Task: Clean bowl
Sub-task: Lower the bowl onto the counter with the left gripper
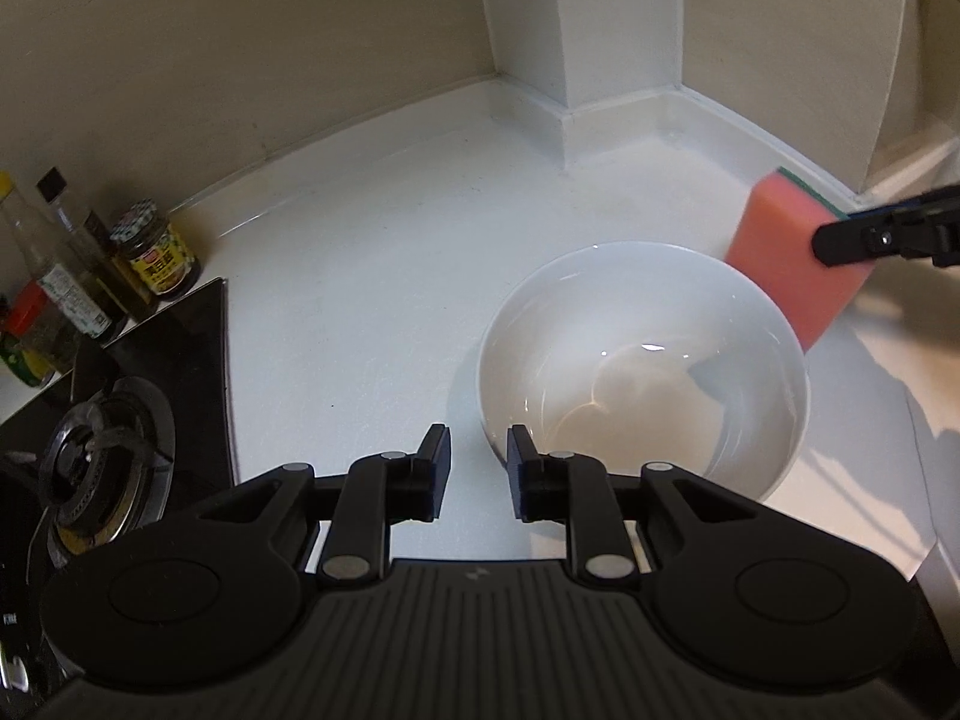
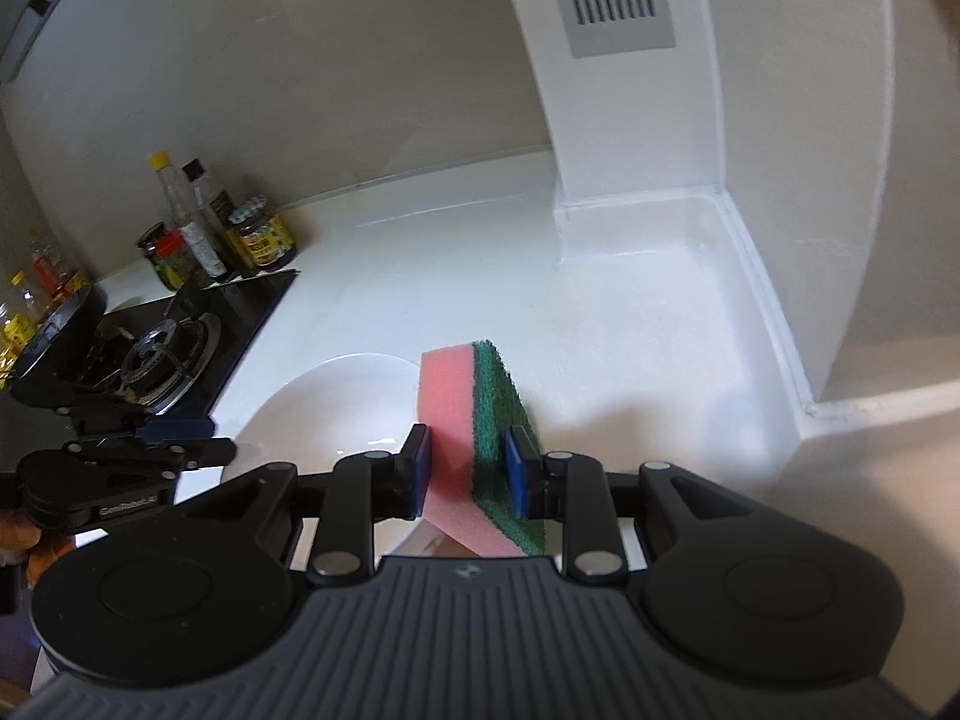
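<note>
A white bowl [image 1: 645,360] stands on the white counter and looks empty and glossy inside; it also shows in the right wrist view [image 2: 336,402]. My left gripper [image 1: 478,459] is open and empty, its fingers just short of the bowl's near-left rim. My right gripper [image 2: 468,462] is shut on a pink sponge with a green scouring side [image 2: 474,420], held upright above the bowl's right rim. In the left wrist view the sponge [image 1: 780,252] hangs at the bowl's far right, with one right finger [image 1: 840,240] across it.
A black gas hob with a burner [image 1: 102,462] lies left of the bowl. Sauce bottles and jars [image 1: 90,264] stand against the wall behind the hob. A white boxed column with a vent [image 2: 618,0] juts out at the back corner of the counter [image 1: 360,276].
</note>
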The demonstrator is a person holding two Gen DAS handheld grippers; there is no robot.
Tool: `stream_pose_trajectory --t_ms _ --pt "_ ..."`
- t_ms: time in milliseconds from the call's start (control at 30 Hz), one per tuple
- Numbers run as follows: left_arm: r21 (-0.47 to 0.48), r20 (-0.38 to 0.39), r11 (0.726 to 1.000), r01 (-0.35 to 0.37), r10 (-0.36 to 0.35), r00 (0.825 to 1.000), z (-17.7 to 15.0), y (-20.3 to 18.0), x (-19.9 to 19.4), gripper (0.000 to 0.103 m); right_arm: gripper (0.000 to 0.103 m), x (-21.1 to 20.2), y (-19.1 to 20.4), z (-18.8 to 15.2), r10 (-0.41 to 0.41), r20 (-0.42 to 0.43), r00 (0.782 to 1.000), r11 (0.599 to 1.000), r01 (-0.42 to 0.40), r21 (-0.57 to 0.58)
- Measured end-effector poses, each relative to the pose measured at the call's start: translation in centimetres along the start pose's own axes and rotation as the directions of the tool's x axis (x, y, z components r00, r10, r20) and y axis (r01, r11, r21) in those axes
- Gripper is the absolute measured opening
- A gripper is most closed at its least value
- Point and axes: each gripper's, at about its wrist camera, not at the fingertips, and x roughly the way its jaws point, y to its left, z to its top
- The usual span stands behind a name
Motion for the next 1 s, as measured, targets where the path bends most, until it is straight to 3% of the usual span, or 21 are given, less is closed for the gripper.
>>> stream_pose_trajectory --t_ms 100,233,400,633,1000 --pt "-0.035 0.033 0.999 -0.004 0.005 0.999 -0.3 0.1 -0.7 0.026 0.025 -0.2 -0.6 -0.2 -0.077 -0.012 0.997 0.997 0.077 0.025" --pt "-0.068 0.075 0.998 -0.013 0.018 0.997 -0.6 0.1 -1.7 0.026 0.026 -1.2 -1.3 -0.8 -0.121 0.015 0.993 0.992 0.120 0.041" --pt "-0.071 0.092 0.997 -0.001 0.008 0.996 -0.6 -0.4 -2.3 0.026 0.026 -1.8 -2.5 -1.4 -0.103 0.026 0.994 0.992 0.101 0.076" --pt "-0.064 0.091 0.998 0.012 -0.006 0.996 -0.9 -1.3 -2.5 0.026 0.026 -1.1 -1.6 -1.2 -0.075 0.043 0.996 0.997 0.074 0.031" --pt "-0.082 0.112 0.997 0.009 0.000 0.994 -1.5 -1.3 -2.9 0.026 0.027 -3.0 -0.6 -1.4 -0.072 0.144 0.987 0.997 0.070 0.015"
